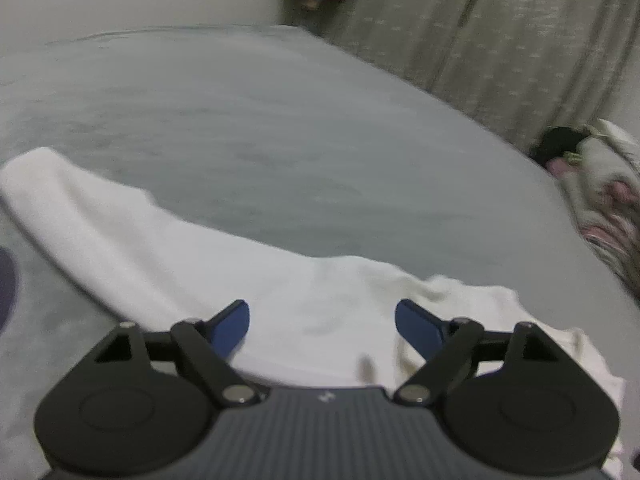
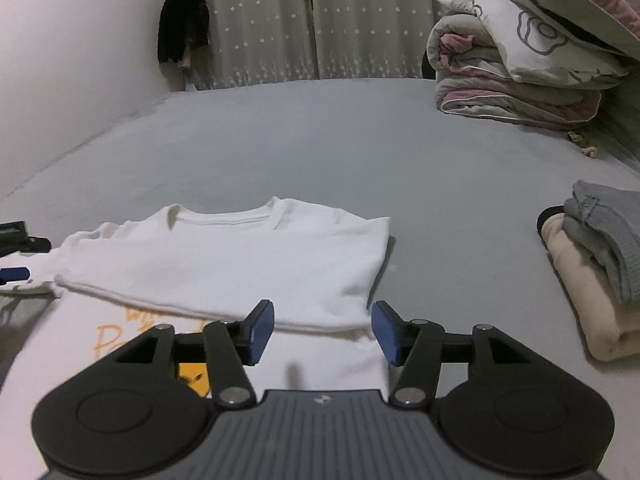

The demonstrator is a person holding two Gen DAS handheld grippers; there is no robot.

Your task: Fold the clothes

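Lying on the grey bed (image 2: 320,140), the white T-shirt (image 2: 224,256) is partly folded, its top half doubled over the printed front. Low over its near edge, the right tool (image 2: 323,330) points forward with blue fingers (image 2: 260,330) spread, gripping nothing. Over a sleeve, the left tool (image 1: 322,326) is likewise released. Folded clothes (image 2: 592,276) sit well apart at right.
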